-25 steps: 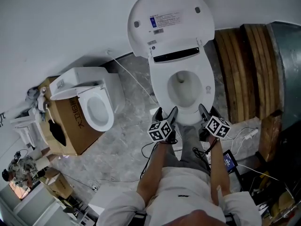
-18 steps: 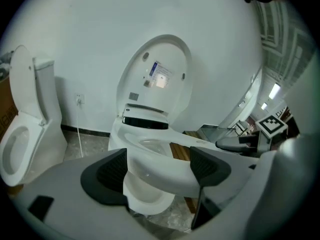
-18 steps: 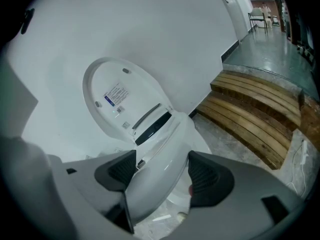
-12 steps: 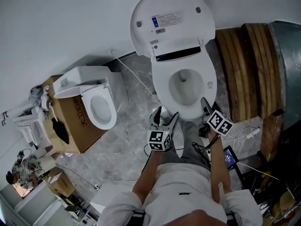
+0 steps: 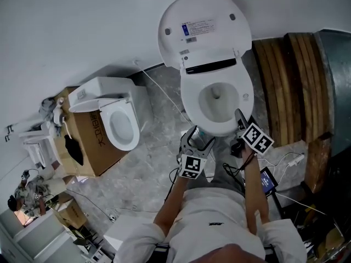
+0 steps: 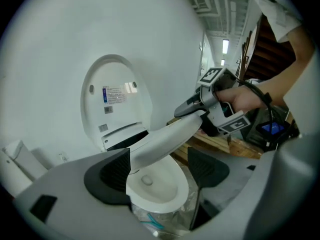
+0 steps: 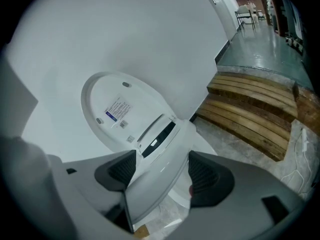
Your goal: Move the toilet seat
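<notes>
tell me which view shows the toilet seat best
The left gripper view. It shows the toilet seat side-on, raised at a slant, its front end held by the right gripper. The right gripper view shows it only edge-on between the jaws. The head view looks down on it, so its tilt is hard to read.

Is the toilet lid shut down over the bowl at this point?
No, the toilet lid stands raised behind the bowl, with its labelled underside facing the camera in the head view.

Centre: toilet seat (image 5: 192, 104); left: second toilet (image 5: 118, 126); right: wooden planks (image 5: 285, 81).
</notes>
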